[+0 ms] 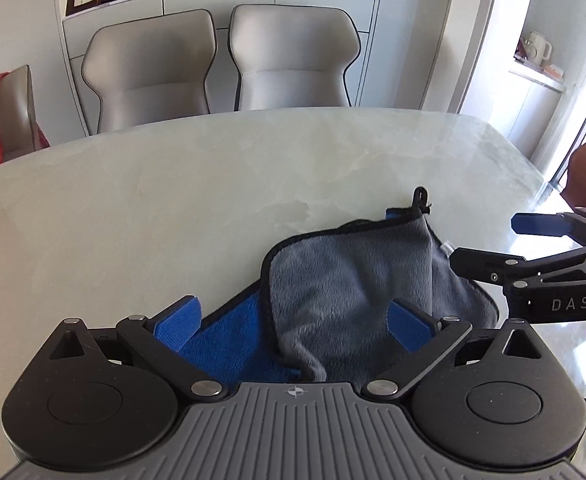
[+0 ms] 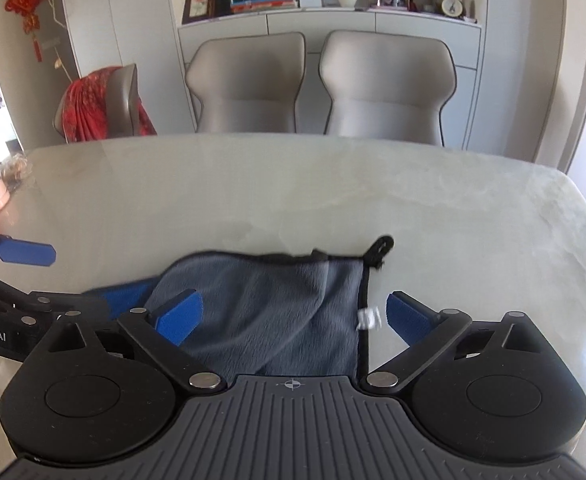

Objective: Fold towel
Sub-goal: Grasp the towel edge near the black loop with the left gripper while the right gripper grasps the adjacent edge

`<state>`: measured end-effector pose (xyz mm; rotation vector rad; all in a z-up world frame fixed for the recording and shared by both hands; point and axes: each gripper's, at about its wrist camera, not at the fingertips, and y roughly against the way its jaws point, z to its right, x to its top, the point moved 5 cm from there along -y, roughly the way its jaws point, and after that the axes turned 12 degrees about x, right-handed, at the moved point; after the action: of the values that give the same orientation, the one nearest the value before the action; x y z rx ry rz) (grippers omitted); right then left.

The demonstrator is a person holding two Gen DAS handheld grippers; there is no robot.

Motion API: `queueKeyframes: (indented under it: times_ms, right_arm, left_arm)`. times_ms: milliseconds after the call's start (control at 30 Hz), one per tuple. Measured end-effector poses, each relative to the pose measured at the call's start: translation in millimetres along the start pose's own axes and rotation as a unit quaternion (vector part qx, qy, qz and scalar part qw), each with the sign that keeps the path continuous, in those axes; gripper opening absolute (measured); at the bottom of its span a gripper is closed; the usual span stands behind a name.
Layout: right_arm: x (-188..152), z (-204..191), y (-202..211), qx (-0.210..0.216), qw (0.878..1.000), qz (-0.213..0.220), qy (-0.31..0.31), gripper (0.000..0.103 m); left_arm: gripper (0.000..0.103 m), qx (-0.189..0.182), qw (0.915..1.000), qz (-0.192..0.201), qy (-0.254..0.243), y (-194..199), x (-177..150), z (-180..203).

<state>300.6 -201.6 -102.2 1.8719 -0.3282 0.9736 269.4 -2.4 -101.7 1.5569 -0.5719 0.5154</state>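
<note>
On the near part of the marble table (image 1: 173,200), the towel (image 1: 353,280) lay loosely doubled, grey over blue, edges uneven. Left gripper (image 1: 293,320) and right gripper (image 2: 293,316) both stood spread, pinching nothing. Squaring and another fold probably remained.

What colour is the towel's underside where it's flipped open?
Bright blue; the towel is grey on top with black edging. Shows best in the left wrist view.

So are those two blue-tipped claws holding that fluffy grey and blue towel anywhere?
No. Both the left gripper and right gripper stand open above the grey and blue towel, gripping nothing.
</note>
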Motion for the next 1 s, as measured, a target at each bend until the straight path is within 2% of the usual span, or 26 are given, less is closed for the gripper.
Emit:
queueKeyframes:
  times_ms: [67, 200, 267, 367, 533, 667, 800, 1000]
  right_arm:
    - [5, 8, -6, 0.009, 1.0, 0.0, 0.0, 0.089]
    - [9, 17, -18, 0.017, 1.0, -0.009, 0.005, 0.083]
    - [9, 21, -25, 0.024, 0.999, -0.018, 0.01, 0.071]
    - [9, 30, -35, 0.037, 0.999, -0.028, 0.007, 0.063]
    - [16, 49, -40, 0.04, 0.999, -0.025, 0.001, 0.062]
    - [25, 74, -46, 0.031, 0.999, -0.026, -0.018, 0.061]
    - [30, 94, -62, 0.029, 0.998, -0.042, -0.027, 0.057]
    - [30, 106, -82, 0.014, 0.998, -0.054, -0.023, 0.055]
  left_arm:
    - [0.097, -0.005, 1.0, 0.002, 0.004, -6, 3, 0]
    - [0.097, -0.017, 0.9998, 0.002, 0.014, -19, 8, -1]
    - [0.096, -0.023, 0.9995, -0.001, 0.021, -26, 9, -2]
    - [0.096, -0.036, 0.9991, -0.006, 0.023, -38, 14, -3]
    - [0.094, -0.078, 0.9965, -0.024, 0.018, -57, 24, -1]
    - [0.094, -0.095, 0.9946, -0.033, 0.027, -73, 30, -4]
    - [0.094, -0.1, 0.9932, -0.042, 0.042, -89, 35, -6]
    - [0.092, -0.096, 0.9937, -0.053, 0.022, -108, 34, 2]
